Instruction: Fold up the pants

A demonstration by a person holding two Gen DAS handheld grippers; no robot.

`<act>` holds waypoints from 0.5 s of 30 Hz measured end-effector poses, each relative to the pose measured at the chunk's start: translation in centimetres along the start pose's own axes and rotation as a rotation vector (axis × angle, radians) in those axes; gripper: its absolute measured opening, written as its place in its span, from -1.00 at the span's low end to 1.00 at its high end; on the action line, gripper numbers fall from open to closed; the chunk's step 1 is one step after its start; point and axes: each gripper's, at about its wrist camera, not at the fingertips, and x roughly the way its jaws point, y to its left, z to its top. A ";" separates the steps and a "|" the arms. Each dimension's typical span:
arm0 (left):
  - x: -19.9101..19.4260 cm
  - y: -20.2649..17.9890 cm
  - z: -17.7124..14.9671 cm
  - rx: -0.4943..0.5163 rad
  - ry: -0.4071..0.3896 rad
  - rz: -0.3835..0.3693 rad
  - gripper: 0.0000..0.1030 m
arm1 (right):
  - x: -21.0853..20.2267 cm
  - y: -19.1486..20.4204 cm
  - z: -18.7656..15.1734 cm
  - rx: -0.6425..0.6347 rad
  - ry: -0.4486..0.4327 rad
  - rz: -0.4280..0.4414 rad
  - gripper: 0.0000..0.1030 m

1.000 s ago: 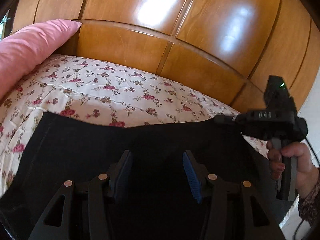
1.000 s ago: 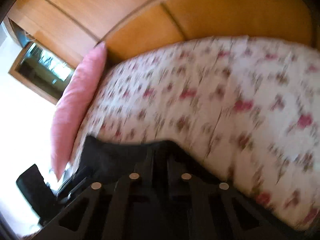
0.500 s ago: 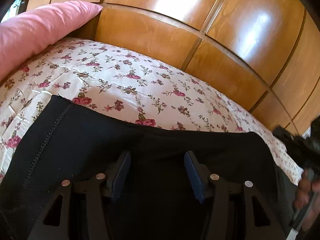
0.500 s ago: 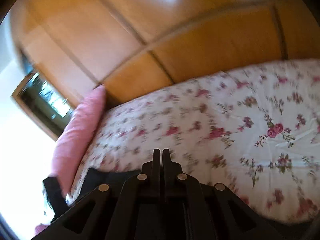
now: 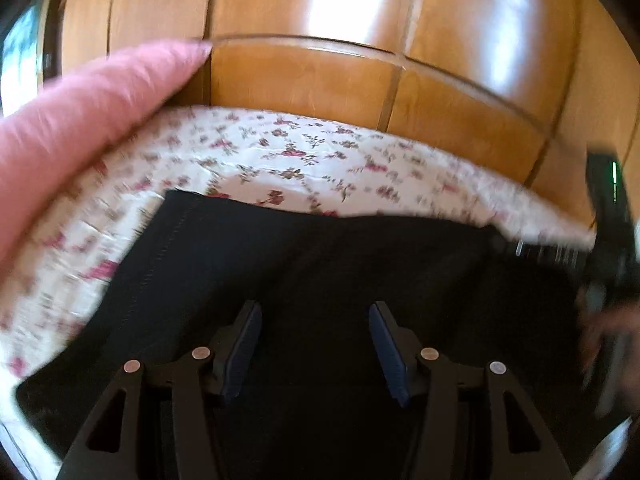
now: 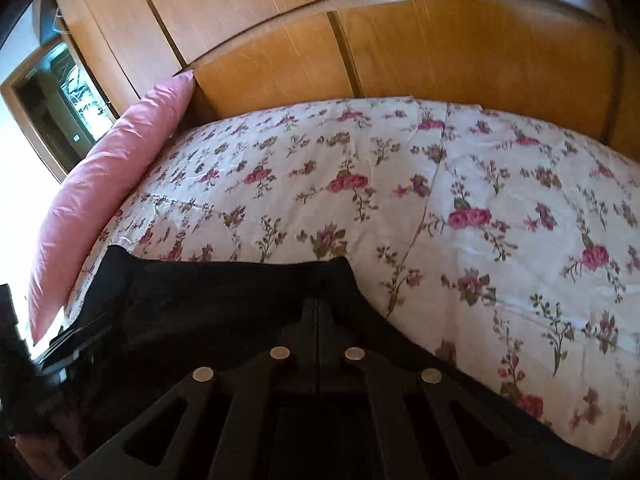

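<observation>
Black pants (image 5: 320, 264) lie spread on a floral bedspread (image 5: 288, 152). My left gripper (image 5: 314, 320) is open just above the cloth, its blue pads (image 5: 244, 344) apart with nothing between them. In the right wrist view the pants (image 6: 208, 296) fill the lower left, and my right gripper (image 6: 318, 308) is shut over the black cloth near its right corner; whether cloth is pinched I cannot tell. The right gripper's body (image 5: 612, 232) shows blurred at the right edge of the left wrist view.
A pink pillow (image 5: 80, 120) lies at the left of the bed, also in the right wrist view (image 6: 108, 184). Glossy wooden wardrobe panels (image 5: 360, 40) stand right behind the bed. A window (image 6: 52, 100) is at far left. The bedspread (image 6: 480, 220) stretches to the right.
The left gripper's view has swung left and blurred, staying open over the pants. The right gripper, shut throughout, has come down low onto the pants' right corner.
</observation>
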 end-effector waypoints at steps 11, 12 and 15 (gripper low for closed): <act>-1.8 -1.7 1.5 -0.091 0.011 -0.108 0.10 | -5.2 1.9 -2.2 -0.053 -0.085 -0.086 -0.45; -1.9 -2.2 1.8 -0.085 0.001 -0.113 0.10 | -6.1 2.3 -2.9 -0.088 -0.099 -0.119 -0.32; -1.8 -4.1 2.3 -0.054 -0.008 -0.150 0.11 | -9.0 1.9 -4.6 -0.144 -0.126 -0.225 -0.31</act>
